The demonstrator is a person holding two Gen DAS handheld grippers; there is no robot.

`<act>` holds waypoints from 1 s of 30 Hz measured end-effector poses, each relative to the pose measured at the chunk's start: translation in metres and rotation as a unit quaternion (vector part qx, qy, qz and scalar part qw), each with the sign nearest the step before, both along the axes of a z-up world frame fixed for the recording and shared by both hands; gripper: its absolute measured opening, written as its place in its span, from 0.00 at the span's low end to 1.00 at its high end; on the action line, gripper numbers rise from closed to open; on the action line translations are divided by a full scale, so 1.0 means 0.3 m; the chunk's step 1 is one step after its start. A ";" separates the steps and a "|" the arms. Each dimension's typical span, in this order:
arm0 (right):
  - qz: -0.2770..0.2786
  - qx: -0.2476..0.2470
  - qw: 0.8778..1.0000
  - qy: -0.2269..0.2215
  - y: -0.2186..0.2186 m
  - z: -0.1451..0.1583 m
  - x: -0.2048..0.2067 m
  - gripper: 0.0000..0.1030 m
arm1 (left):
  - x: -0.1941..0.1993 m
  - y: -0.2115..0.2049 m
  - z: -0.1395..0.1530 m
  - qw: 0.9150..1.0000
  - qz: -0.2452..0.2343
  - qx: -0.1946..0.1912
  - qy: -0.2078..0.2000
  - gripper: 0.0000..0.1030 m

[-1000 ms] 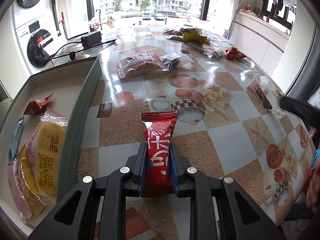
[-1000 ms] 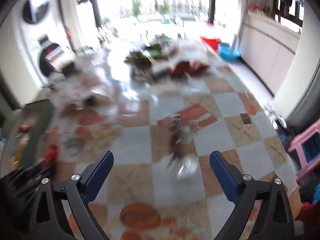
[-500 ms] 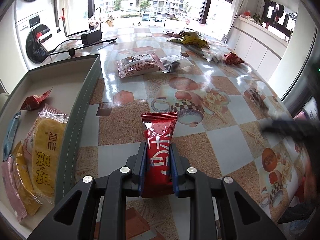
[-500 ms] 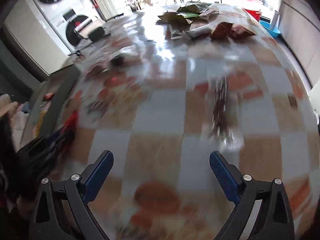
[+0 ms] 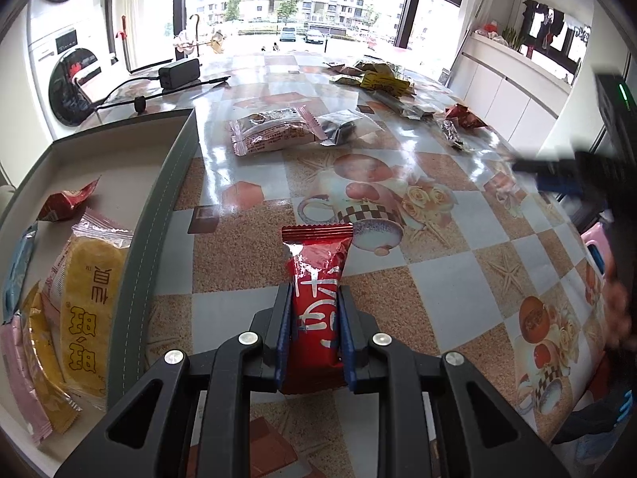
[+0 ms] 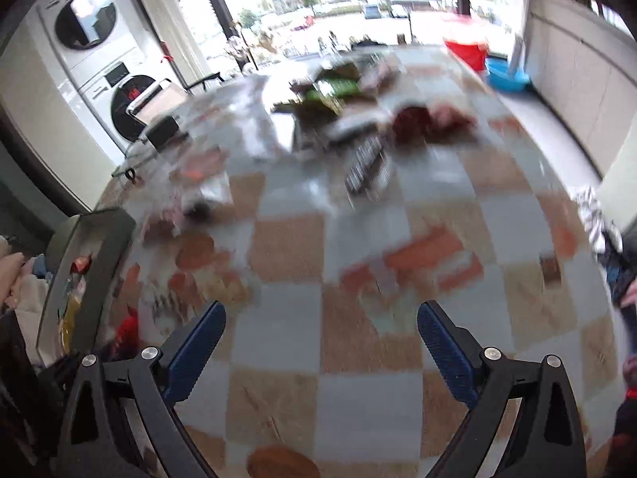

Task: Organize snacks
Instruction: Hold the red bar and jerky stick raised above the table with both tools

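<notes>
Left wrist view showed the left gripper [image 5: 314, 310] clamped on a red snack packet [image 5: 316, 298] at lower centre, its blue pads pressed to both sides, the packet's crimped top pointing toward the frame's top over the checkered tablecloth [image 5: 446, 290]. At the left edge lay a grey tray [image 5: 159, 215] holding a yellow snack pack [image 5: 85, 310] and a small red wrapper [image 5: 69, 201]. A pink-and-white packet [image 5: 274, 133] lay on the cloth at upper centre. Right wrist view, blurred, showed the right gripper [image 6: 320, 342] with its fingers spread wide and nothing between them; a striped dark packet [image 6: 366, 169] lay above centre.
</notes>
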State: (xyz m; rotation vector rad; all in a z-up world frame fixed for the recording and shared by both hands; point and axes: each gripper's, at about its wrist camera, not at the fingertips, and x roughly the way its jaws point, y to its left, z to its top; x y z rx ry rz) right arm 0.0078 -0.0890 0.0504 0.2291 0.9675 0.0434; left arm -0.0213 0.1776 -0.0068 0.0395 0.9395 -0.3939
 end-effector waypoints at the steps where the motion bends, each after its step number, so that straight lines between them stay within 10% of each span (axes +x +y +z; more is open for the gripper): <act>1: 0.011 -0.005 1.000 -0.010 0.020 0.030 0.054 0.95 | 0.001 0.003 0.000 1.000 0.000 -0.003 0.001 0.24; 14: 0.071 -0.098 0.991 0.064 0.118 -0.115 0.710 0.76 | 0.005 0.026 -0.002 1.000 0.000 -0.030 0.008 0.24; 18: 0.063 -0.107 0.990 0.066 0.113 -0.163 0.687 0.55 | 0.004 0.028 -0.002 0.999 0.001 -0.036 0.009 0.24; 20: 0.076 -0.092 0.990 0.069 0.124 -0.150 0.652 0.19 | 0.003 0.025 -0.001 0.999 0.001 -0.035 0.009 0.24; 30: 0.060 0.000 0.998 0.032 0.164 -0.060 0.227 0.16 | 0.000 0.023 0.000 0.999 0.002 -0.033 0.008 0.24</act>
